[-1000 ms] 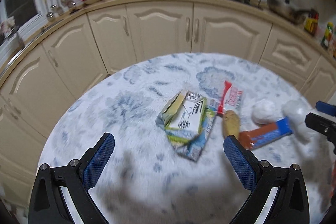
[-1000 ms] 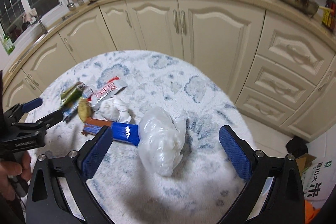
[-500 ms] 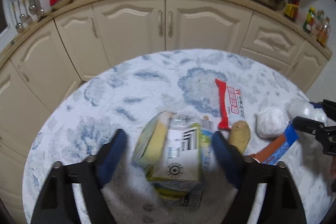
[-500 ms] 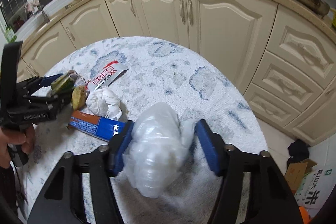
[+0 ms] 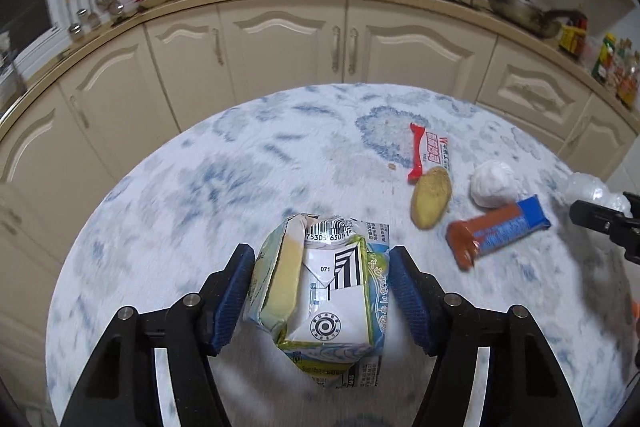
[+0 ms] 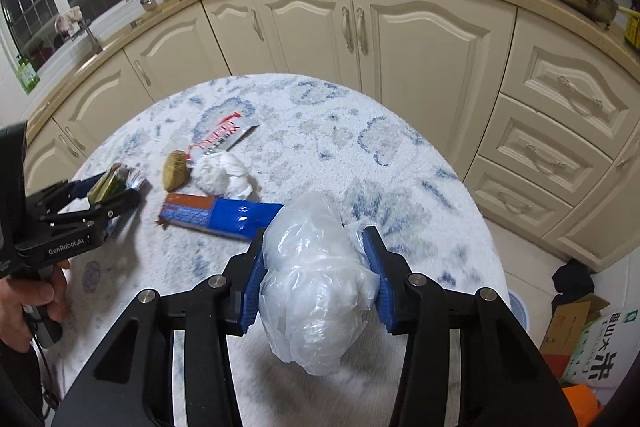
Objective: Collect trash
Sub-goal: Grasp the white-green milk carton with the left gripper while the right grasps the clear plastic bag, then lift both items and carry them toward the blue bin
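A crushed green-and-white milk carton (image 5: 328, 291) lies on the round table (image 5: 192, 211). My left gripper (image 5: 322, 255) has its blue pads against both sides of the carton and its jaws are closing on it. A crumpled clear plastic bag (image 6: 316, 291) sits between the pads of my right gripper (image 6: 314, 237), whose jaws are closing and dent it. Between the two lie a red-and-white wrapper (image 5: 432, 151), a brown potato-like lump (image 5: 431, 197), a white tissue ball (image 5: 494, 184) and a blue-and-brown bar wrapper (image 5: 496, 231).
Cream kitchen cabinets (image 5: 280, 43) curve close behind the table, with a hob and pans on the counter above. A hand (image 6: 24, 303) holds the left gripper's handle. Cardboard boxes (image 6: 576, 323) and a dark bundle lie on the floor at the right.
Both grippers came down over their items and narrowed from wide open: the left onto the carton, the right onto the plastic bag.
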### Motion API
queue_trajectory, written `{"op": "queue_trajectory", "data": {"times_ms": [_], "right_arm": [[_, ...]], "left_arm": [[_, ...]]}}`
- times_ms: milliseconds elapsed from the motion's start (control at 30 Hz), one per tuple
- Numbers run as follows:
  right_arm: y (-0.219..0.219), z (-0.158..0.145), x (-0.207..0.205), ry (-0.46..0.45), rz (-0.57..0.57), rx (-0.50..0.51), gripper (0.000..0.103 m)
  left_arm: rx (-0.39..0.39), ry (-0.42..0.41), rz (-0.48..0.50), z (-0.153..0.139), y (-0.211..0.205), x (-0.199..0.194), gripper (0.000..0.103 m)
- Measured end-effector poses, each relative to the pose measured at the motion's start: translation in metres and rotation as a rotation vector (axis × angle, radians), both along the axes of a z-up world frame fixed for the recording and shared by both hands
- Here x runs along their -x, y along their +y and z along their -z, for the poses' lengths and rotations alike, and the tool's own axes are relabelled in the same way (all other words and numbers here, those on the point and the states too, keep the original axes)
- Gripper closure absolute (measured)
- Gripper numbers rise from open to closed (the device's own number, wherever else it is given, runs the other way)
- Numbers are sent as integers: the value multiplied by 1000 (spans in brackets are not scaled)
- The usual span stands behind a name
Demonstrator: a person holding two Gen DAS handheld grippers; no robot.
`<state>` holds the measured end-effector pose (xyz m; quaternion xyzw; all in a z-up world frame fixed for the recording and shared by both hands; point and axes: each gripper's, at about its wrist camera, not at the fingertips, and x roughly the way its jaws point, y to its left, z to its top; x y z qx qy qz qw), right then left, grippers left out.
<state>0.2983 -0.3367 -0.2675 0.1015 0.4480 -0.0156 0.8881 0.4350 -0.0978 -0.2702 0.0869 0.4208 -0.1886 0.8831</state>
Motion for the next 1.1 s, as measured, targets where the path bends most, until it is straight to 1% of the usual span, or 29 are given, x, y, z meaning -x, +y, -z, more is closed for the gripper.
{"op": "queue_trajectory", "data": {"times_ms": [200, 267, 333, 367, 400, 433, 467, 500, 567, 633, 833, 867, 1100], "right_arm": [[11, -23, 24, -43, -14, 1, 56], [15, -32, 33, -62, -23, -4, 56], [17, -39, 41, -76, -29, -4, 56], [19, -43, 46, -85, -34, -6, 56], [21, -46, 50, -92, -37, -9, 56], [23, -51, 55, -102, -41, -11, 56], [25, -55, 60, -113, -45, -6, 56], [26, -58, 63, -121, -47, -6, 56], [29, -66, 71, -141, -53, -8, 56], [33, -72, 77, -156, -63, -1, 56], [36, -75, 93, -171, -86, -12, 56], [36, -76, 96, -174, -87, -14, 56], [25, -91, 113, -224, -71, -28, 56]], "left_arm": [[66, -54, -65, -26, 19, 38, 40], [87, -75, -72, -39, 18, 61, 40], [118, -84, -72, -48, 19, 73, 40], [131, -91, -69, -52, 21, 88, 41], [136, -101, -64, -57, 19, 96, 52], [139, -105, -56, -61, 16, 103, 51], [148, -110, -50, -74, 18, 121, 51], [156, -115, -44, -77, 17, 126, 51], [163, -125, -33, -85, 16, 142, 51], [165, -130, -22, -87, 14, 151, 51], [166, -115, -25, -95, 18, 184, 51], [164, -120, -26, -102, 17, 195, 51], [176, -192, 7, -133, -1, 228, 51]]}}
